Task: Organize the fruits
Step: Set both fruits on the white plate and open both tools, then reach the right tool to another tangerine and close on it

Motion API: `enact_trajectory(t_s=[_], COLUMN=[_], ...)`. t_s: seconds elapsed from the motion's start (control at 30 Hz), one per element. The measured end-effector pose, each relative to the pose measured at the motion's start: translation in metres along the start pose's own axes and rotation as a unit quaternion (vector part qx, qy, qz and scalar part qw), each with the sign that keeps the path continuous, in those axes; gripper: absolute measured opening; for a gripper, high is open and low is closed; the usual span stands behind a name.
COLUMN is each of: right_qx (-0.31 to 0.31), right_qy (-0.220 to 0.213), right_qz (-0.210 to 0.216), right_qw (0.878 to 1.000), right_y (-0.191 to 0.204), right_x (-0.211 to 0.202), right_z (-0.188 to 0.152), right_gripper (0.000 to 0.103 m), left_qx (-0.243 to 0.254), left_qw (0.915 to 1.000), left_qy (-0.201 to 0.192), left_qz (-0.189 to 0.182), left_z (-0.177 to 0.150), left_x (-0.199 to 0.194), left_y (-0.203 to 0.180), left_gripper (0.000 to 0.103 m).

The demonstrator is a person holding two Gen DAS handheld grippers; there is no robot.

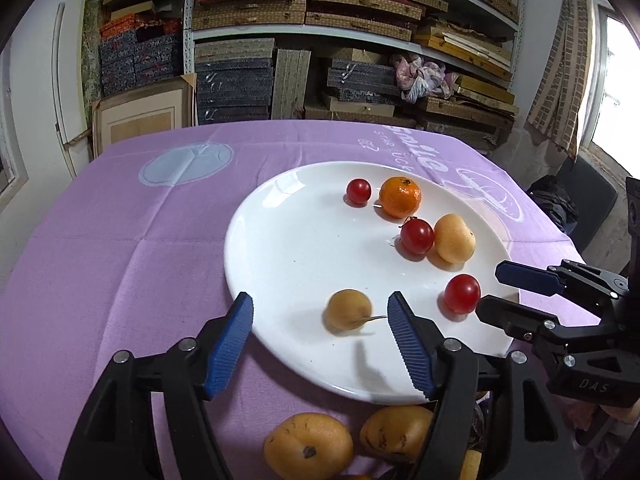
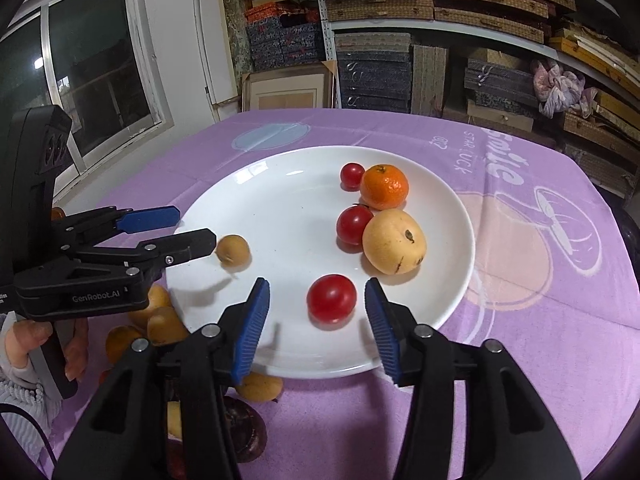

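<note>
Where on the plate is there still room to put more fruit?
The plate's far-left half is bare, from the rim to the little brown fruit. The right side is crowded: orange, big yellow fruit and tomatoes sit close together. Another tomato sits near the front.

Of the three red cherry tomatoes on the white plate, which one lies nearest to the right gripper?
The cherry tomato lying alone near the plate's front edge, between the right gripper's open fingers. The other two sit farther back, beside the mandarin and the yellow loquat.
</note>
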State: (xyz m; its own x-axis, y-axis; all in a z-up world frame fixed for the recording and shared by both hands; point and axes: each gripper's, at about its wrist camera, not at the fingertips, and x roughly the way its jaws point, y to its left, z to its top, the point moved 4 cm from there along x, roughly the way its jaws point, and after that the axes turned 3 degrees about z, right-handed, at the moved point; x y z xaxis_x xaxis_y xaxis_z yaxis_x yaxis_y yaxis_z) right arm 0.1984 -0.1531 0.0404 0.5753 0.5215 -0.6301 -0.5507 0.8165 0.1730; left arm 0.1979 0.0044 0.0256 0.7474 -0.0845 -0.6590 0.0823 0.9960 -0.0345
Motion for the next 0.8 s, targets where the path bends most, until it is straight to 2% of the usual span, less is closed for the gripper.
enact_trajectory(t_s=[0.07, 0.1, 0.2, 0.27, 0.33, 0.47, 0.57, 0.67, 0.8], right_qx=[-0.002, -0.003, -0.008, -0.015, -0.020, -0.011, -0.009, -0.020, -0.043], right_qy=[-0.011, -0.016, -0.038, -0.041, -0.032, -0.021, -0.013, -0.014, -0.009], right_qz=[-0.001, 0.000, -0.011, -0.019, -0.022, -0.024, -0.015, -0.004, -0.001], right_qw=[1.000, 1.000, 0.999, 0.999, 0.999, 0.999, 1.000, 1.000, 0.999], right_y=[0.002, 0.004, 0.009, 0.013, 0.016, 0.018, 0.021, 0.027, 0.038], right_x=[-0.012, -0.020, -0.048, -0.063, -0.073, -0.082, -0.084, -0.086, -0.085], right_z=[0.001, 0.000, -0.007, -0.021, -0.038, -0.069, -0.080, -0.080, -0.082], right_gripper=[0.054, 0.059, 0.085, 0.090, 0.095, 0.098, 0.099, 0.099, 0.099], left_qx=[-0.006, -0.011, -0.023, -0.027, -0.035, -0.057, -0.061, -0.060, -0.053], left_qw=[1.0000, 0.9999, 0.9996, 0.9994, 0.9992, 0.9983, 0.9981, 0.9982, 0.9986], left_qy=[-0.005, -0.008, -0.015, -0.017, -0.016, -0.008, -0.005, -0.010, -0.007], left_qz=[-0.004, -0.005, 0.002, 0.009, 0.014, 0.007, 0.007, 0.005, 0.000], left_z=[-0.001, -0.002, -0.013, -0.025, -0.039, -0.072, -0.093, -0.102, -0.104], left_x=[-0.012, -0.019, -0.043, -0.057, -0.069, -0.083, -0.090, -0.098, -0.097], left_y=[0.004, 0.007, 0.019, 0.027, 0.034, 0.041, 0.039, 0.037, 0.031], left_gripper=[0.071, 0.072, 0.081, 0.088, 0.089, 0.091, 0.093, 0.098, 0.098])
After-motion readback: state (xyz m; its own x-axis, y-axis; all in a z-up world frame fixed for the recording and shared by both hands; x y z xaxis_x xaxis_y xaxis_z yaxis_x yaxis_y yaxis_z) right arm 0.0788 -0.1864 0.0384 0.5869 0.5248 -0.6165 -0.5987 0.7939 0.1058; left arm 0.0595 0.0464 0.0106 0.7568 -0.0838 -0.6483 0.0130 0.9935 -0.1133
